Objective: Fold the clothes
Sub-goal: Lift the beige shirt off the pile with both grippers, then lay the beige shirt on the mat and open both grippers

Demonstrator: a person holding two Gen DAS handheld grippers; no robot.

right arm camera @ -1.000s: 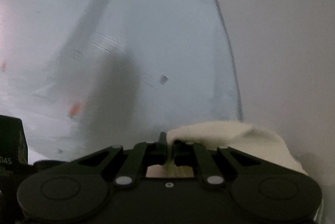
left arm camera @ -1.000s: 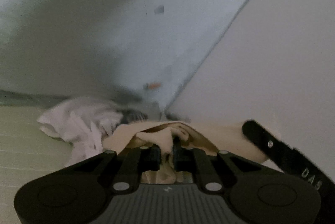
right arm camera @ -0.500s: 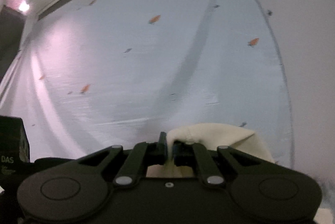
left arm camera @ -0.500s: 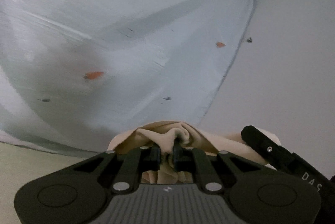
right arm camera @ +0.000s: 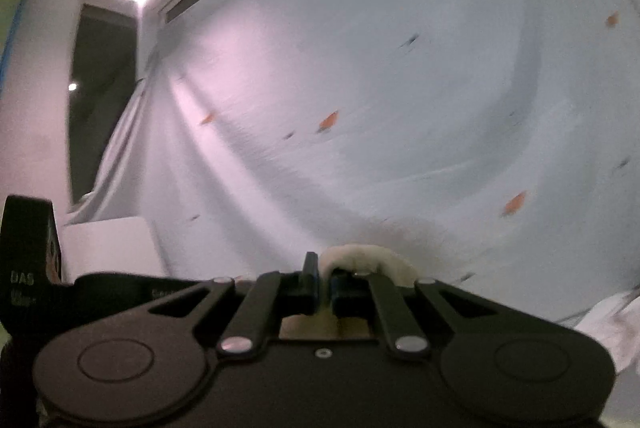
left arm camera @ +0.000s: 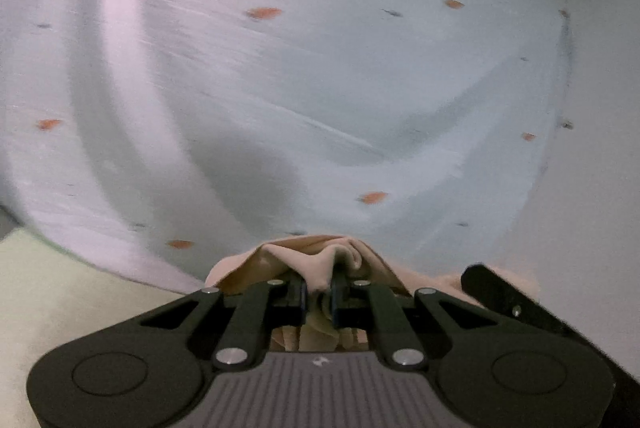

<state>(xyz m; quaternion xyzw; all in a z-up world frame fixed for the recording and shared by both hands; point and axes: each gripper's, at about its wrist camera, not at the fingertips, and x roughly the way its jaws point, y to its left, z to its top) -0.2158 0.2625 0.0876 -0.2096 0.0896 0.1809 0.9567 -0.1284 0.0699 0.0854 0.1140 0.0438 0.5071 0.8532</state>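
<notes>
Both the left gripper [left arm camera: 319, 286] and right gripper [right arm camera: 323, 282] were clamped on the bunched cream garment [left arm camera: 320, 262], most of it hidden below the housings, against a blurred, seemingly pale curtain [left arm camera: 320, 87].

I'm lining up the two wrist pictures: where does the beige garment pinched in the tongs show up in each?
Left wrist view: beige garment, bottom centre, bunched and clamped in the left tongs.
Right wrist view: only a small pale fold, bottom centre, clamped in the right tongs.
Shared landmark: the pale blue curtain with orange flecks behind.
</notes>
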